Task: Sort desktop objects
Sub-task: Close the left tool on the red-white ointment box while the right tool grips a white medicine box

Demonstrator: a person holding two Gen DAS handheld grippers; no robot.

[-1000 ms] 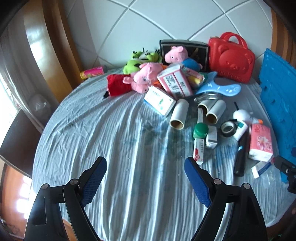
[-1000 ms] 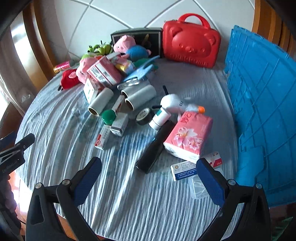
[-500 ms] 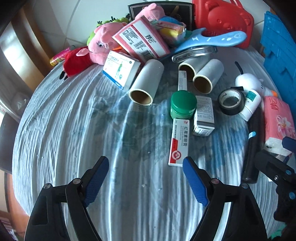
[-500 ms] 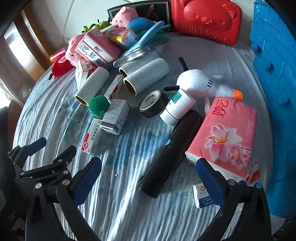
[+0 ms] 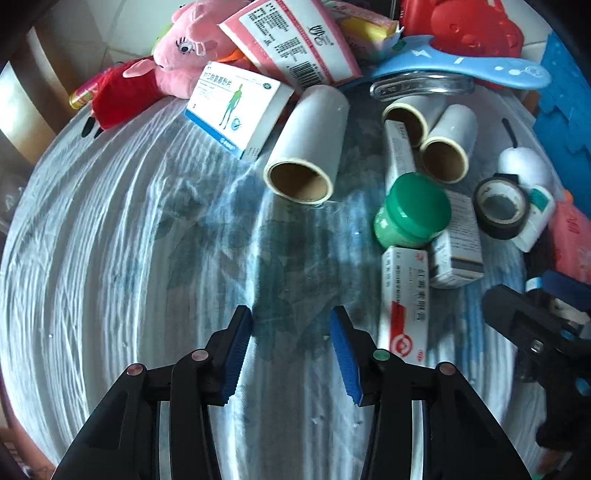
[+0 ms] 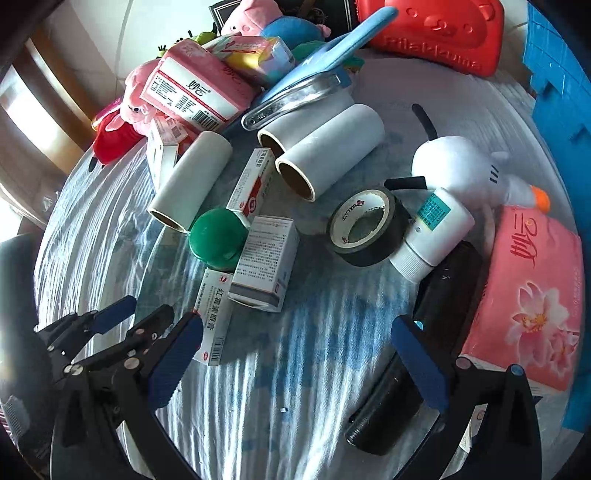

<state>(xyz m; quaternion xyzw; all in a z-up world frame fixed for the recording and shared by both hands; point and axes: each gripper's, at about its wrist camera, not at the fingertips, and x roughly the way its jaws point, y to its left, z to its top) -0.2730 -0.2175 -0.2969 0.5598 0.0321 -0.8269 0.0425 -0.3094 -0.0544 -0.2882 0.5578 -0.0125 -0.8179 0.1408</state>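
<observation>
While both grippers are held over the cluttered round table, nothing is gripped.
Left gripper: jaws have just been closing and are now half parted; only bare striped cloth is seen between the blue pads, nothing grasped.
Right gripper: jaws spread wide, released; cloth lies between the pads, no contact with any object.
Ointment box: white and red, flat on the cloth just right of the left gripper's right finger; in the right wrist view it is seen just beside the right gripper's left finger.
Green jar: touching the far end of the ointment box, toward the table's middle.
Small white box: lying against the green jar and the ointment box.
Paper rolls: three, lying on their sides behind the jar.
Black tape roll: beside a white bottle, right of middle.
Black cylinder: lying under the right gripper's right finger; contact cannot be told.
Pink tissue pack: near the right edge.
Plush toys: piled at the far edge with a red case.
</observation>
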